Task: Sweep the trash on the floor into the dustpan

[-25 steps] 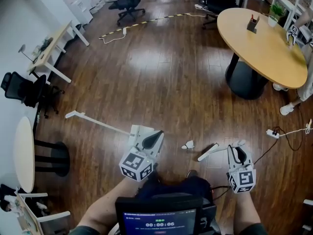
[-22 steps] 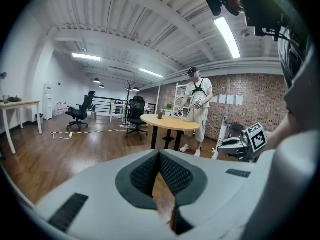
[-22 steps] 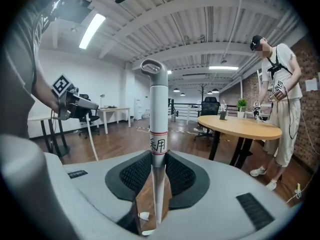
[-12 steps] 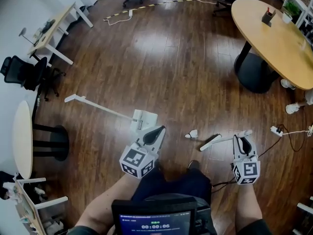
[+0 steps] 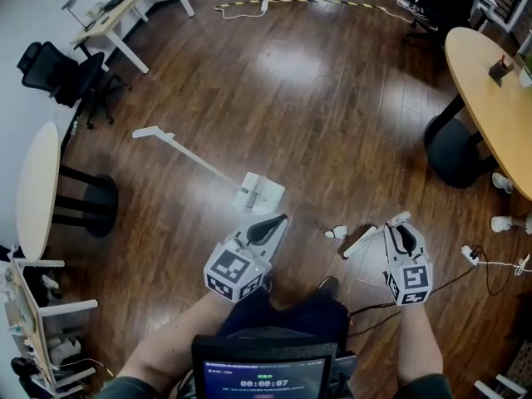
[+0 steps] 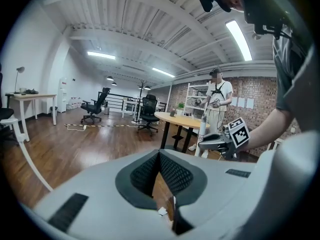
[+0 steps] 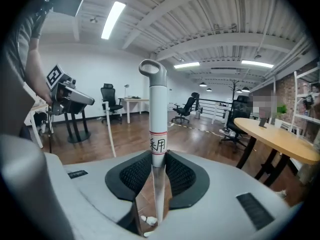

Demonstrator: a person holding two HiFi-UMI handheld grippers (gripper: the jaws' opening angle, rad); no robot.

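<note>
floor (image 5: 316,90) ahead: wide and bare | left-front: dustpan (image 5: 260,192) and its long handle (image 5: 202,160) lay slanted across the way | centre: trash (image 5: 337,233) sat just beside the broom (image 5: 359,243), narrow bare strip to the dustpan | right: table (image 5: 495,98), its base (image 5: 453,152) and cable (image 5: 497,263) hemmed that side | left: second table (image 5: 37,189) and chair (image 5: 62,69) stood well apart

My head camera looks steeply down on the wooden floor (image 5: 316,123). The cameras on the left gripper (image 5: 278,221) and right gripper (image 5: 398,228) sit close behind the jaws and face level across the room. All three share the round table (image 5: 495,131).
</note>
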